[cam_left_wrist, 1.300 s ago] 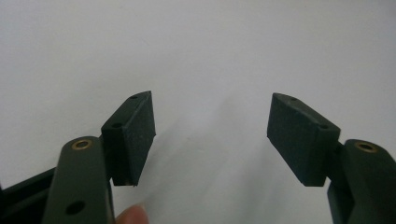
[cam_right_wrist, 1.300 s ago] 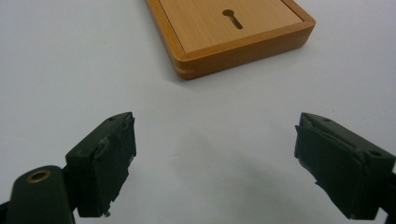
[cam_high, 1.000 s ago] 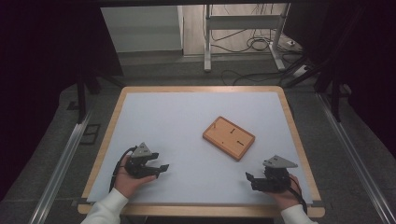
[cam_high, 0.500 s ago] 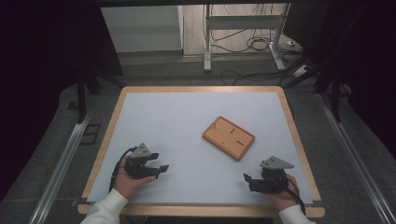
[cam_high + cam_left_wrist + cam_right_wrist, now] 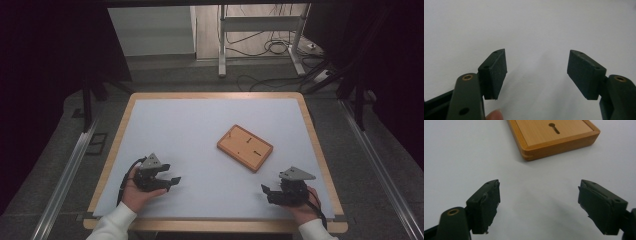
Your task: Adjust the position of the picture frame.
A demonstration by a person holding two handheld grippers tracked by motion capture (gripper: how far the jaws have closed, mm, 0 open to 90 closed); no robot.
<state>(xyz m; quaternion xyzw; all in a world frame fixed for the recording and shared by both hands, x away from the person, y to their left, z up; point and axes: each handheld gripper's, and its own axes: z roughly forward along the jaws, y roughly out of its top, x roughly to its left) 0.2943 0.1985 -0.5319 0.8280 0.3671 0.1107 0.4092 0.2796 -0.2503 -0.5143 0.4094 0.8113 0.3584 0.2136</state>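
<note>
A flat wooden tray (image 5: 245, 147) with a raised rim and two keyhole slots lies on the white table right of centre; its near corner (image 5: 554, 137) fills the top of the right gripper view. My left gripper (image 5: 174, 183) rests near the table's front left, open, with bare white surface between its pads (image 5: 536, 70). My right gripper (image 5: 266, 192) sits at the front right, open, its jaws (image 5: 539, 202) pointing toward the tray and well short of it. Neither holds anything.
The white table surface (image 5: 200, 130) has a wooden border (image 5: 215, 95). Beyond it stand a metal frame's legs (image 5: 222, 40) and cables on the floor (image 5: 270, 47). Metal rails (image 5: 70, 170) run along both sides of the table.
The right gripper has drifted slightly back toward the front edge and a little left. The left gripper has hardly moved.
</note>
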